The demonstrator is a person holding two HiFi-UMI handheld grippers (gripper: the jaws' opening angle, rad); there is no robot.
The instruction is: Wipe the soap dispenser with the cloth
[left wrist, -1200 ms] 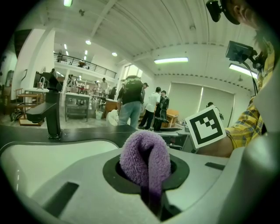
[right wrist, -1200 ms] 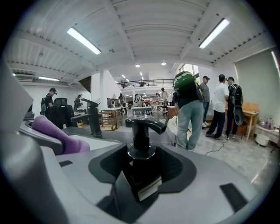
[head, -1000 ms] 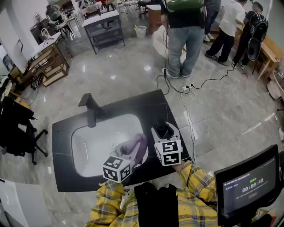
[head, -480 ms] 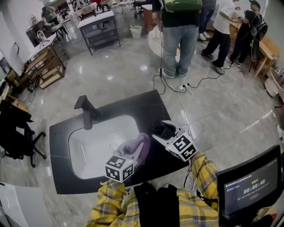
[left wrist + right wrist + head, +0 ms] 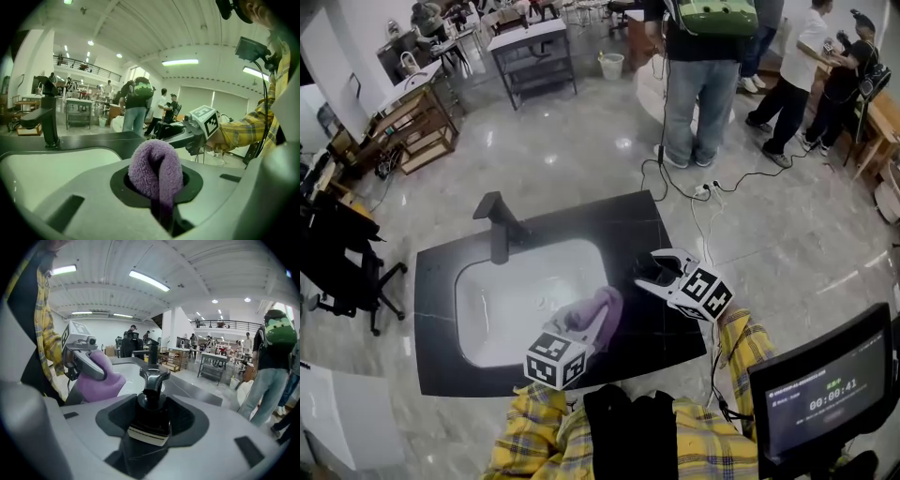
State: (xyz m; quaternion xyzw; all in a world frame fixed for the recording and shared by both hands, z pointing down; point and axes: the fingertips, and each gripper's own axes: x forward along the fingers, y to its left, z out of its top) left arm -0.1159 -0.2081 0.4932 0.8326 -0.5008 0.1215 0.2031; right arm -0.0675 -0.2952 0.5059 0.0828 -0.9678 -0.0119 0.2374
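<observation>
- Right gripper (image 5: 664, 273) has rolled since a second ago; its marker cube now sits tipped sideways over the dark counter (image 5: 623, 223)
- its jaws stand wide and are closing, pads on the black soap dispenser (image 5: 149, 404), which sits tilted between them
- left gripper (image 5: 587, 328) is clamped tight on the folded purple cloth (image 5: 157, 166)
- cloth is at the sink (image 5: 487, 305) right rim, near the dispenser but apart from it
</observation>
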